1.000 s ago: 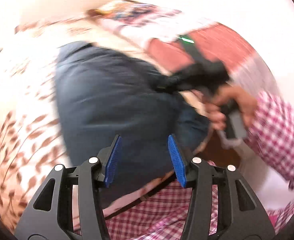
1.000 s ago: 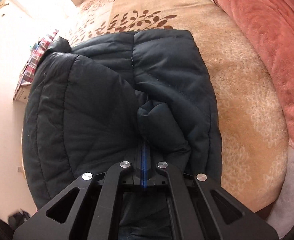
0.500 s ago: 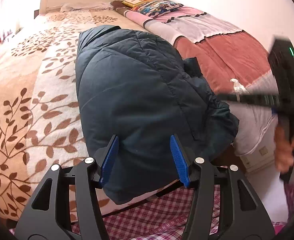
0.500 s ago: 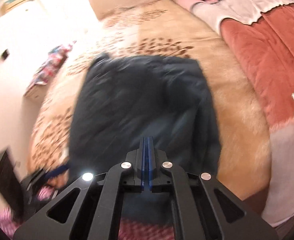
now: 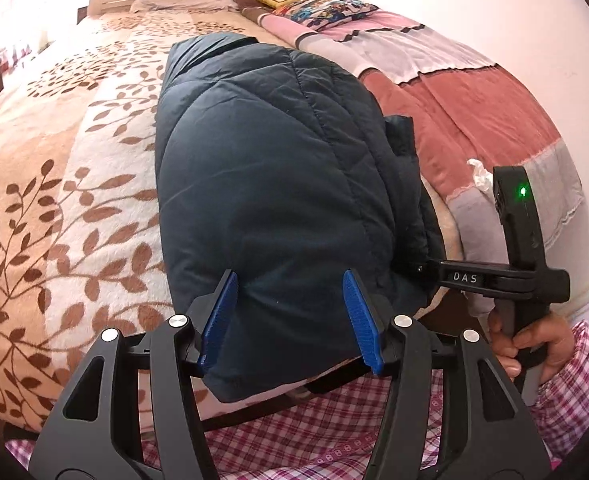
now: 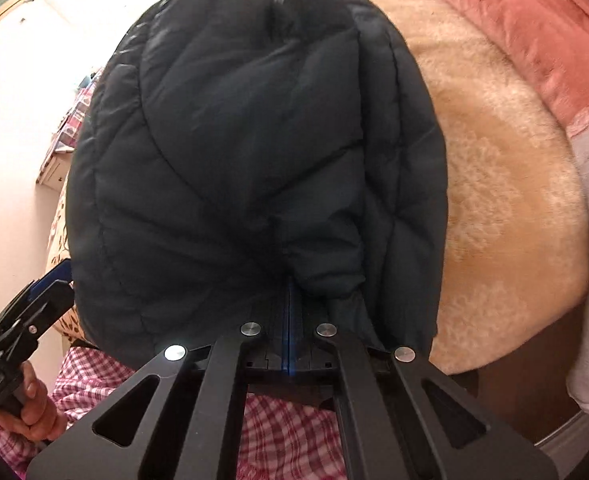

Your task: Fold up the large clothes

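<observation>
Dark puffy jacket (image 5: 278, 184) is folded into a thick bundle on the bed (image 5: 54, 184), lying on the leaf-print blanket w/ its near end hanging off the edge toward the person's checked clothes (image 5: 286, 436). Left gripper (image 5: 294, 320) has its blue pads apart, jaws have just been opening; the jacket's near end shows between them but the pads aren't pressing it. Right gripper (image 6: 289, 312) is fully closed at the jacket's near right edge, fabric bunched at the tips, can't tell if any is actually pinched. Red quilt (image 5: 466, 120) sits on the bed's right side, pillows (image 5: 318, 4) near the headboard.
</observation>
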### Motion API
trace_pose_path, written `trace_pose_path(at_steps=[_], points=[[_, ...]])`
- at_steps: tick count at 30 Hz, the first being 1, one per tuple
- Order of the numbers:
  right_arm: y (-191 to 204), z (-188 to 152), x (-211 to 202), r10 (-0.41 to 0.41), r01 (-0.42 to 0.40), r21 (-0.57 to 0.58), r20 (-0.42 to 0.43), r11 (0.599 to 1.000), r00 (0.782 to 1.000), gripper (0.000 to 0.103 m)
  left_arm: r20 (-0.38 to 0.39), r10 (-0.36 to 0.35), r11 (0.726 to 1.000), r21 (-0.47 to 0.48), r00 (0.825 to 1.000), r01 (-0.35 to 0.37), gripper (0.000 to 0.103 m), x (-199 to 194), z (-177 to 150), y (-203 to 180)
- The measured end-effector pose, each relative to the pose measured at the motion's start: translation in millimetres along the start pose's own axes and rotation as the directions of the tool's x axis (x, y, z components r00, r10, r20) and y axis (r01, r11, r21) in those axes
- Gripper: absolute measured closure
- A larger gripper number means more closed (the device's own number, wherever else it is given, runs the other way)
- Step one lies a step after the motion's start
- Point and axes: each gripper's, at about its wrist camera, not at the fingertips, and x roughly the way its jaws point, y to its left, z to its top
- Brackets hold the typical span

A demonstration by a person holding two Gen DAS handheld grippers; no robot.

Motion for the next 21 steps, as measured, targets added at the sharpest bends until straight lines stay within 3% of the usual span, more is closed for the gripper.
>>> trace_pose_path(at_steps=[13, 18, 21], points=[[-6, -16, 0, 0.023, -0.022, -0.025, 0.057, 0.999, 0.998, 0.103, -0.057, 0.038, 0.986, -0.162, 0.998, -0.047, 0.049, -17, -19, 14], [-4, -25, 0, 0.027, -0.026, -0.02, 0.072, 0.999, 0.997, 0.103, -0.052, 0.055, 0.981, -0.185, 0.997, -0.064, 0.049, -30, -26, 18], [-4, -28, 2, 0.028, -0.027, -0.013, 0.073, 1.0, 0.997, 0.103, -0.054, 0.063, 0.98, -0.184, 0.997, -0.072, 0.043, -33, -28, 21]])
